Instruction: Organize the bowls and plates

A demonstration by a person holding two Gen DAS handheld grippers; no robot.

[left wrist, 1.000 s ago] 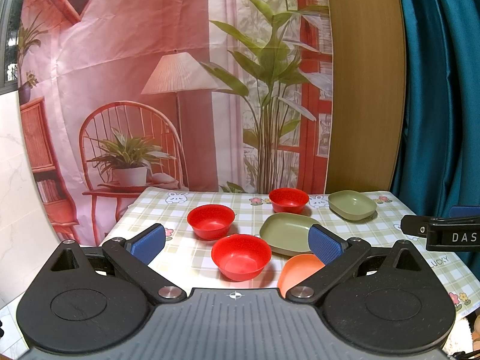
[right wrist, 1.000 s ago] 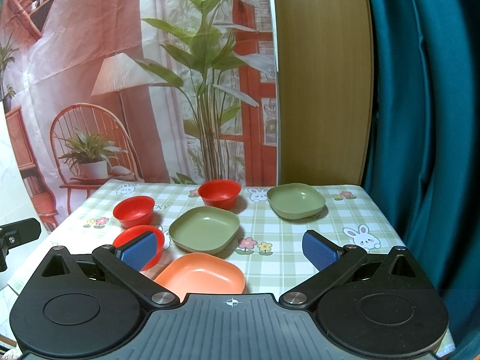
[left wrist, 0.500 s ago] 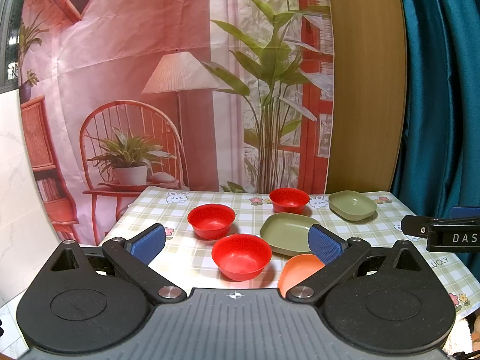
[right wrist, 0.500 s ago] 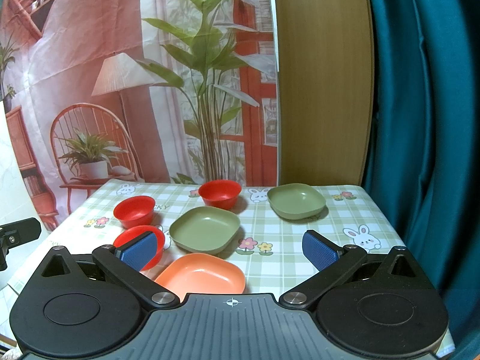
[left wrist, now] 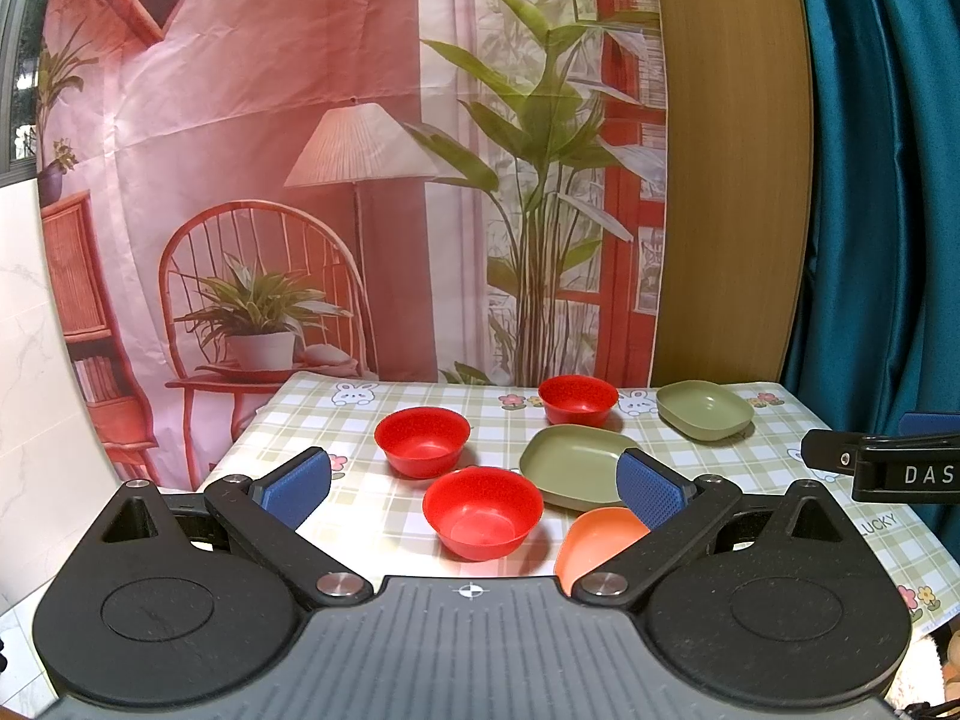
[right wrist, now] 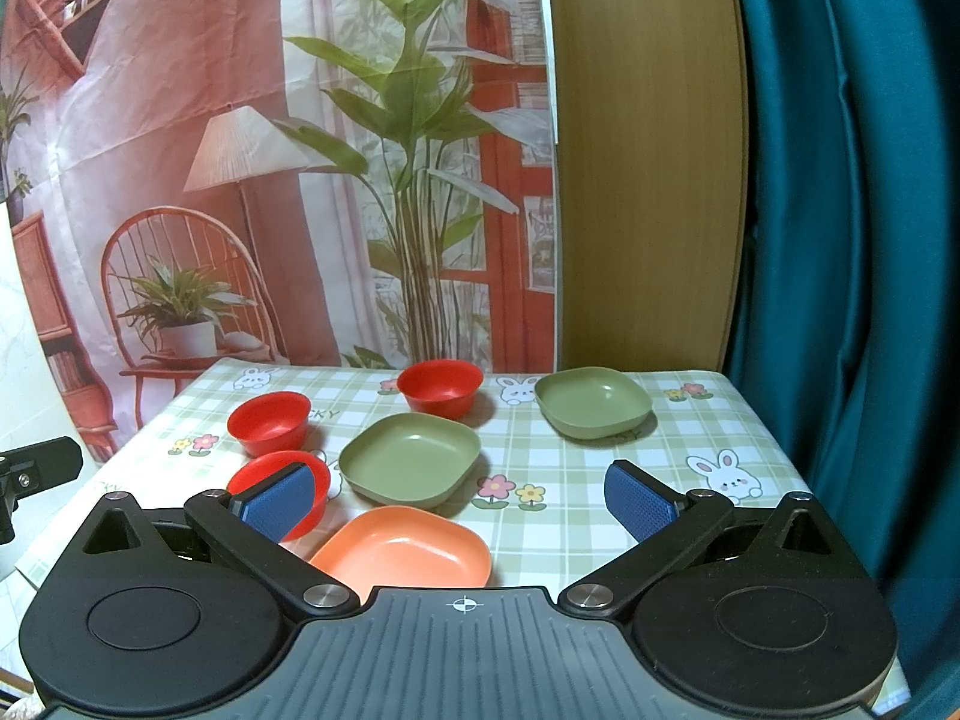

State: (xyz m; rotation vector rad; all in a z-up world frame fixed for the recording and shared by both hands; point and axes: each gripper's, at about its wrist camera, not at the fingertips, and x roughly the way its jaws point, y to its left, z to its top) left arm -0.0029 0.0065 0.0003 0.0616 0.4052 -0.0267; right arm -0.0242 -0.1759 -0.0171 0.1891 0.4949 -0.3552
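Jaws spread, checked tablecloth (right wrist: 600,480), teal curtain (right wrist: 852,240)

I see three red bowls (right wrist: 269,423), two olive plates (right wrist: 411,459), an orange plate (right wrist: 401,551), a green-checked cloth (right wrist: 540,456) and blue pads (right wrist: 636,501)

From the left wrist view, the orange plate (left wrist: 591,543) lies half hidden behind the left tool's right finger (left wrist: 651,495). The right tool's left finger (right wrist: 279,501) covers part of the nearest red bowl (right wrist: 264,471) (its front rim). The other tool (left wrist: 882,471) is cut off at the frame's right edge.
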